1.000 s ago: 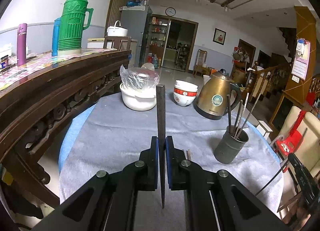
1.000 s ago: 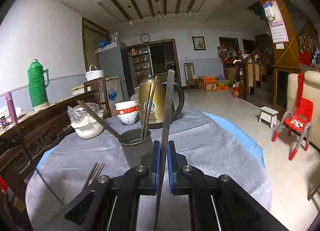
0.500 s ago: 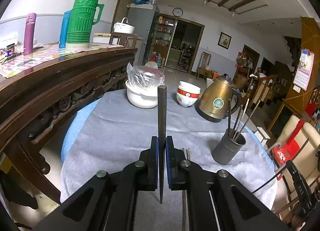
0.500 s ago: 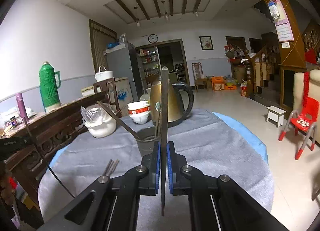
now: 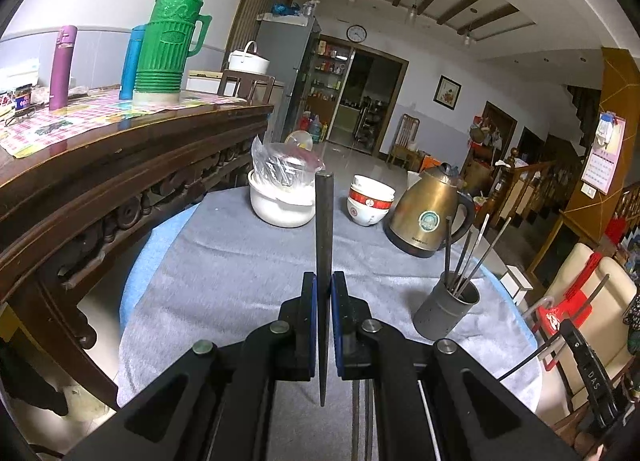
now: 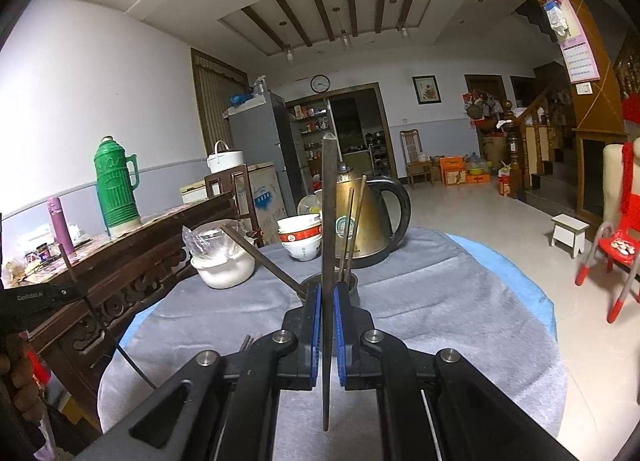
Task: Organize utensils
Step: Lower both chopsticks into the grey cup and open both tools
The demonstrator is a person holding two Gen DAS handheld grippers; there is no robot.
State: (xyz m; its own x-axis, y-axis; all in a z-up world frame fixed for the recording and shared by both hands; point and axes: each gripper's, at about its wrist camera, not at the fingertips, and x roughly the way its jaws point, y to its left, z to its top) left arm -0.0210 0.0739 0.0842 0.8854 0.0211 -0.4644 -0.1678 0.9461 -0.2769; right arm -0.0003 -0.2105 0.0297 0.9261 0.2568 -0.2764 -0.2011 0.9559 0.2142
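Note:
My left gripper (image 5: pixel 323 281) is shut on a dark chopstick (image 5: pixel 323 229) held upright above the grey-clothed round table (image 5: pixel 240 261). My right gripper (image 6: pixel 327 293) is shut on another dark chopstick (image 6: pixel 329 201), upright, just in front of the grey utensil cup (image 6: pixel 352 283). The cup (image 5: pixel 446 311) holds several chopsticks and stands at the right in the left wrist view. More loose chopsticks (image 5: pixel 360 413) lie on the cloth under the left gripper; they also show in the right wrist view (image 6: pixel 245 341).
A brass kettle (image 5: pixel 428 217), stacked red-and-white bowls (image 5: pixel 370 201) and a white pot with a plastic bag (image 5: pixel 280 197) stand at the table's far side. A dark wooden sideboard (image 5: pixel 100 165) with a green thermos (image 5: pixel 170 41) is on the left. A red chair (image 6: pixel 616 253) stands on the right.
Both grippers have shifted slightly with their chopsticks still held. The right gripper has moved closer to the cup, which is now mostly hidden behind its fingers.

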